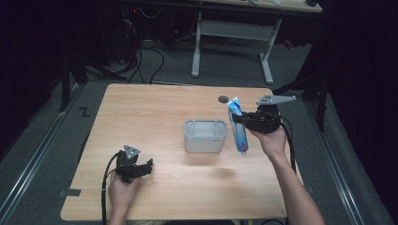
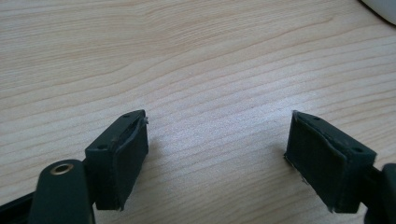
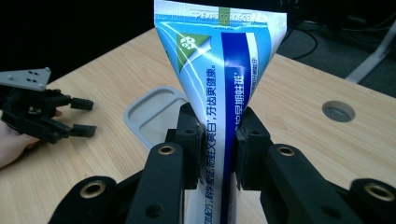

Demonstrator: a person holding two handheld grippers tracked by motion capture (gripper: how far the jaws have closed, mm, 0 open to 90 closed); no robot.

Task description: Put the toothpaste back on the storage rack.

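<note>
- The toothpaste tube (image 1: 238, 125) is being gripped mid-body by the right claw (image 1: 240, 120), lifted at three o'clock of the grey container (image 1: 205, 136).
- Placement inside is judged outstanding.
- The left claw (image 1: 149, 165) is resting released on the counter (image 1: 155, 108).

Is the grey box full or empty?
Empty, it looks. The grey box shows a bare pale bottom from above. The toothpaste tube is outside it, squeezed in the right claw.
</note>
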